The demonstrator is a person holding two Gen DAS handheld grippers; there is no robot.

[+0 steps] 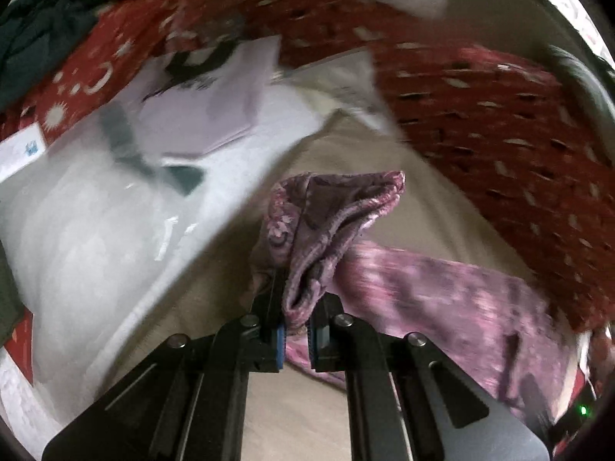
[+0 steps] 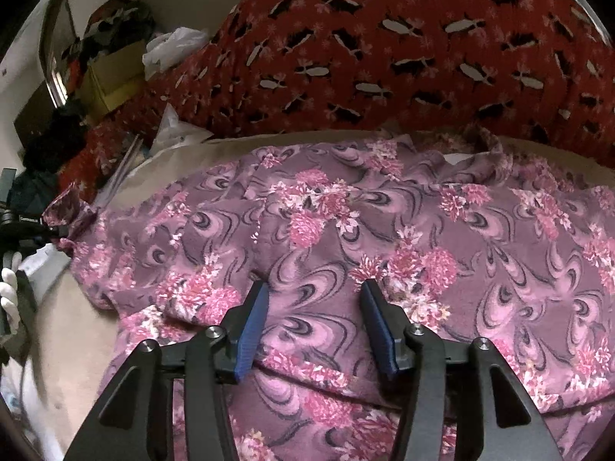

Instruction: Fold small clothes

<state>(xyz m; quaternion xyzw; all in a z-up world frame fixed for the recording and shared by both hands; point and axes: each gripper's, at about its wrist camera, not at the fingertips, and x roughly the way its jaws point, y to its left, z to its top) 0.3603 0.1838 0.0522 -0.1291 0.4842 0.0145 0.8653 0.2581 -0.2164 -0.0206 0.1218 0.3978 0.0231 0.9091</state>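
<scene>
We judge step in hand: first fold of purple-pink floral fleece garment [image 2: 346, 230], spread on beige bed surface [image 1: 369, 161]. Left claw [image 1: 296, 307] clamped on bunched corner at garment's 9 o'clock edge; rest trails toward 4 o'clock from it. Right claw [image 2: 313, 296] stands apart, empty, over garment's middle, cloth just beyond tips at 12 o'clock. Next move calls for right claw pinching cloth, then we carry left corner across.
</scene>
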